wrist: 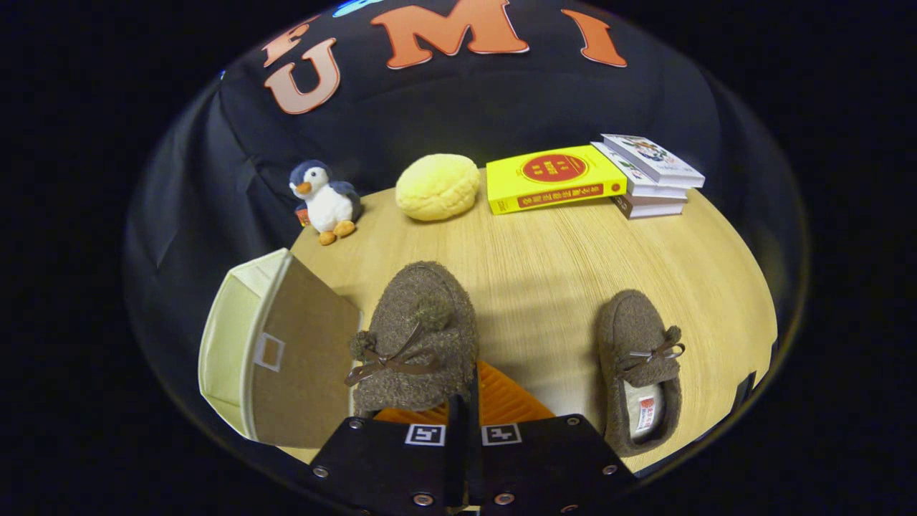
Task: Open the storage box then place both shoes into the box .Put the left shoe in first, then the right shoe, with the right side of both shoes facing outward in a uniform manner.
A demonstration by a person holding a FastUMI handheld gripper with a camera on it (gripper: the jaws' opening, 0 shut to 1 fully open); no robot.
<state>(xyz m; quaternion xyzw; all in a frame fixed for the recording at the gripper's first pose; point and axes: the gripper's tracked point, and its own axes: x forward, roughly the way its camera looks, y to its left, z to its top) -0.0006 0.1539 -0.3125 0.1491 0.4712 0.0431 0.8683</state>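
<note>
Tool [464, 408] clamped on the left slipper [419, 337], toe pointing away; open storage box [276, 351] just beside, leftward.

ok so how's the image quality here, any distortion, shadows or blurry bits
In the gripper view, the fisheye bends the table edge into a curve; light falls from above, with soft shadows under the yellow cushion and books; no strong glare; the slipper held in the tool looks oversized and a bit soft, while the other slipper stays sharp.
</note>
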